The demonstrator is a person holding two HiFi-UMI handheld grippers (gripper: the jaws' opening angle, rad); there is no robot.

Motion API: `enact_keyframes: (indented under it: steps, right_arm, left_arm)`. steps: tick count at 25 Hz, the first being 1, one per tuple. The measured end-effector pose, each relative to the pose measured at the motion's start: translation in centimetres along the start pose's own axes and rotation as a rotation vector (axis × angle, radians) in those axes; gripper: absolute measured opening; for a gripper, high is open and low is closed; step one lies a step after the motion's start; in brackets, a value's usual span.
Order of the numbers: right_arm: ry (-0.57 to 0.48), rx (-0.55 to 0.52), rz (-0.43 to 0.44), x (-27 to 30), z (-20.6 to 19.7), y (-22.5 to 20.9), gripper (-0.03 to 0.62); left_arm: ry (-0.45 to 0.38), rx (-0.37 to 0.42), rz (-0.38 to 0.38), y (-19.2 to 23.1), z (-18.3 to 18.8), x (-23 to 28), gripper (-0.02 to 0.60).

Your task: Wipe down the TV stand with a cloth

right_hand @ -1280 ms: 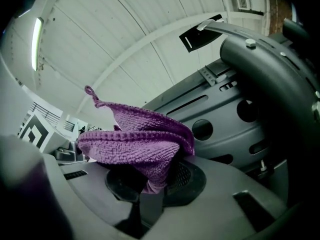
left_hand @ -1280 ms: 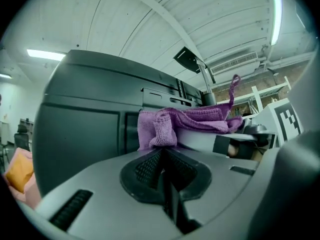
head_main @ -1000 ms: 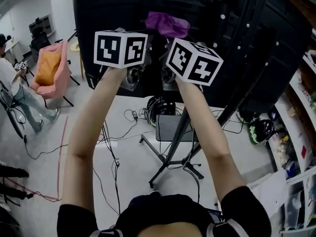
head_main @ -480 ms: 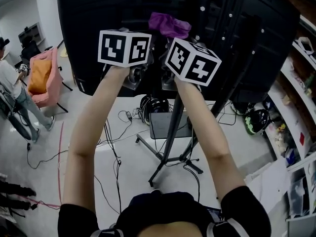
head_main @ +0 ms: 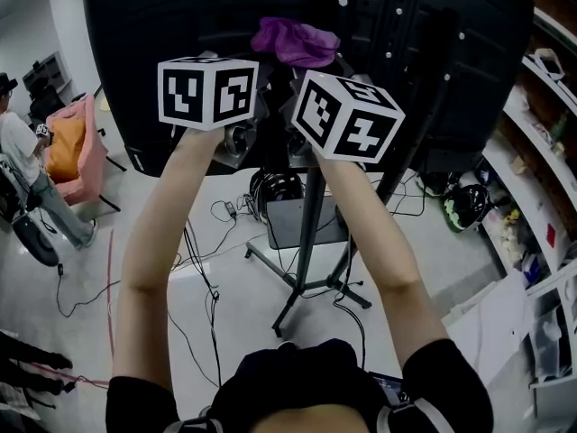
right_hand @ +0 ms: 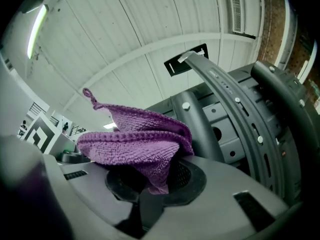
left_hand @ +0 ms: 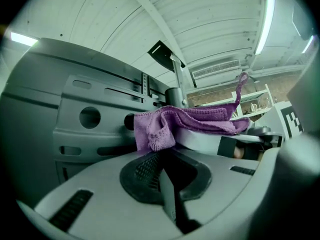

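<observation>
Head view, change: the purple cloth (head_main: 293,41) is sitting a little higher and further left than a second ago, and the dark back of the TV (head_main: 153,25) is filling more of the top of the frame. The pink chair (head_main: 77,147) is sliding toward the left edge, so the person seems to be leaning in.
Head view, meaning: judging by this, the cloth is being carried up against the TV stand (head_main: 311,224) and a wiping pass near its upper mount is under way.
Head view, arms: both forearms are reaching up and forward, nearly parallel. The left gripper (head_main: 209,93) and right gripper (head_main: 347,115) are working side by side, close together, with the cloth just beyond them.
Left gripper view, jaws: the left gripper (left_hand: 162,164) is holding its jaws pressed together, and a corner of the cloth (left_hand: 190,121) is hanging at their tips, apparently pinched. The rest is stretching off to the right. The stand's grey bracket (left_hand: 90,116) is lying just behind.
Right gripper view, jaws: the right gripper (right_hand: 150,184) is clamping a bunched fold of the cloth (right_hand: 135,139), and the stand's curved bars (right_hand: 235,109) are rising just beside it.
</observation>
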State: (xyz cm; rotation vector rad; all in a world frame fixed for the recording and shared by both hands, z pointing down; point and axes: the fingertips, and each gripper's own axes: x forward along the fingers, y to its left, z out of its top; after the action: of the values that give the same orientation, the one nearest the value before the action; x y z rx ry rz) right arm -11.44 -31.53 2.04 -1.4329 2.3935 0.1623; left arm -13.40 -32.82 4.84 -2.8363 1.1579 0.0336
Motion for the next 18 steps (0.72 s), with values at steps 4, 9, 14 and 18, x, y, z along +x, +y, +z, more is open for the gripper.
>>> enact_keyframes:
  steps: [4,9,14,18]
  right_arm:
    - [-0.029,-0.040,0.011,-1.4,2.3,-1.2,0.064]
    - [-0.074,-0.067,0.024,-3.6,5.7,-4.1,0.064]
    - [-0.104,-0.116,0.025,-4.8,8.7,-7.8,0.064]
    - [-0.097,-0.129,0.033,-4.2,10.0,-10.4,0.064]
  left_arm:
    - [-0.028,0.004,-0.034,-2.3,1.5,1.1,0.006]
    - [-0.066,-0.033,-0.107,-6.2,3.9,3.0,0.006]
    - [-0.088,-0.009,-0.130,-9.4,6.1,5.9,0.006]
    - [-0.089,-0.019,-0.114,-10.5,7.0,7.9,0.006]
